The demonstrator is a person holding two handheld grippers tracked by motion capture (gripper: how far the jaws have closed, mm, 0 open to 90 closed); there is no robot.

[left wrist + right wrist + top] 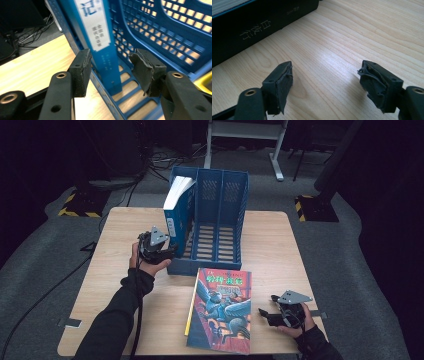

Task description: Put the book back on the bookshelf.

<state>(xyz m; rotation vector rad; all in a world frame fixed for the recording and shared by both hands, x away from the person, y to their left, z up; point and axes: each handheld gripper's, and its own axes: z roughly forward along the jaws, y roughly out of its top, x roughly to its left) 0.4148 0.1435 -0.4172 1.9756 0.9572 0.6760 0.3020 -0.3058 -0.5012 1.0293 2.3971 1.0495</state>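
A blue three-slot file rack (242,205) stands at the back middle of the wooden table (280,245). A blue book (176,205) with a white spine label leans upright in its left slot. My left gripper (171,251) is at the rack's front left corner. In the left gripper view its jaws (111,72) straddle the book's spine (100,37); the left pad (81,72) sits close beside it and the right pad (142,72) stands clear, so it is open. A book with a colourful cover (221,310) lies flat at the front. My right gripper (267,306) rests open to its right, with bare table between its jaws (325,82).
The rack's middle and right slots (225,235) hold nothing. In the right gripper view a dark book side with pale characters (254,27) lies at the upper left. Beyond the table are grey floor, cables and a white stand's legs (277,165).
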